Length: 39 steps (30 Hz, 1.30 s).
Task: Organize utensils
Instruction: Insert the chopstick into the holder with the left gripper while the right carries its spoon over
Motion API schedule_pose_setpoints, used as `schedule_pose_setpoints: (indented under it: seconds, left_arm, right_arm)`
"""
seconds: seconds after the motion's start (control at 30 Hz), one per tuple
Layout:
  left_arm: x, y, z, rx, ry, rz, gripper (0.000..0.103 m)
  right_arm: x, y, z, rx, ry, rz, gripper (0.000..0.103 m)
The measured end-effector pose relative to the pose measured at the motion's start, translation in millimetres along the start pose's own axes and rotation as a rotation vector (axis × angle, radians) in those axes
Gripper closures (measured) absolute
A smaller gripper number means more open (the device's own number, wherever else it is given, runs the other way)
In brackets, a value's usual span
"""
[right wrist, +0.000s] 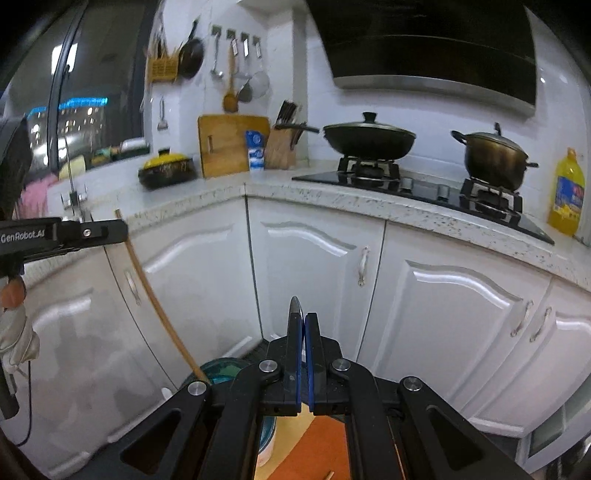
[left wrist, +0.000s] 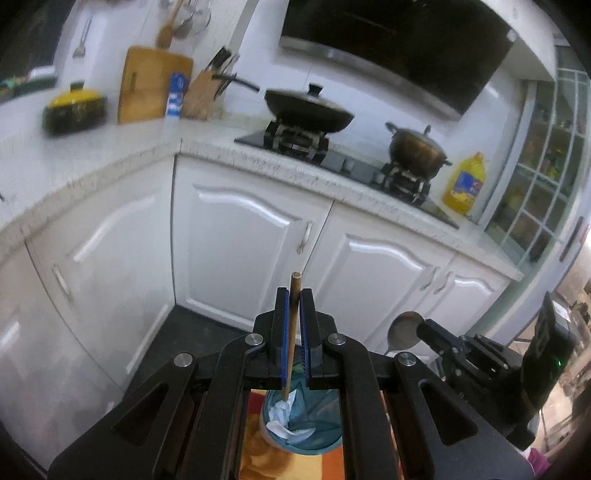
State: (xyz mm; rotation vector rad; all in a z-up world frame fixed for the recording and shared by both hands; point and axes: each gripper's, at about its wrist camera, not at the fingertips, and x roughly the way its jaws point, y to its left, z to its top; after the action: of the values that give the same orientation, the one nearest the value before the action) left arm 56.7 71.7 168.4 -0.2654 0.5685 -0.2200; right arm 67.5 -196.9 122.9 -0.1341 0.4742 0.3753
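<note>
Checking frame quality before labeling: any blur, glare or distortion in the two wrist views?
Left wrist view: left side smeared by motion blur, yellow-lidded pot and cutting board soft; left gripper and its wooden stick sharp. Right wrist view: crisper; glare streaks on the cabinet doors; fisheye bends the countertop edge; dark window with city lights.

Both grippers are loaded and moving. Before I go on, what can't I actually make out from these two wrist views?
- Wooden stick, left wrist view: its lower end is hidden behind the left gripper.
- Metal spoon, left wrist view: its handle is hidden by the right gripper; right wrist view shows only a tip.
- Teal bin: mostly covered by gripper linkages in both views.
- Hanging utensils, left wrist view: blurred.
</note>
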Motion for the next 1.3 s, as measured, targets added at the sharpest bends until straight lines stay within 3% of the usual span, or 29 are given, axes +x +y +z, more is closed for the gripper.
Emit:
schedule_pose_setpoints:
  seconds: [0.5,0.77,0.83,0.87,0.97,1.3]
  left_arm:
    - [45,7,-44,-0.018,0.133,0.018,0.099]
    - [48,9,-54,-0.042,0.149,0.027,0.099]
    - [47,11,-54,-0.052,0.149,0.028,0.095]
    - [45,12,-54,-0.059,0.152,0.026,0.088]
    - [38,16,-55,-0.081,0.146,0.017,0.067]
    - [13,23,-67,-0.116,0.146,0.031,0.062]
  right_arm:
    - [43,19,-45,0.047,0.174,0.160,0.099]
    - [39,4,-47,0.139,0.182,0.220,0.096]
    - [36,1,-47,0.158,0.175,0.220,0.080]
    - [34,-1,-47,0.171,0.169,0.223,0.072]
    - [29,-4,-47,0.177,0.167,0.224,0.072]
    - [13,-13,-62,0.218,0.184,0.212,0.072]
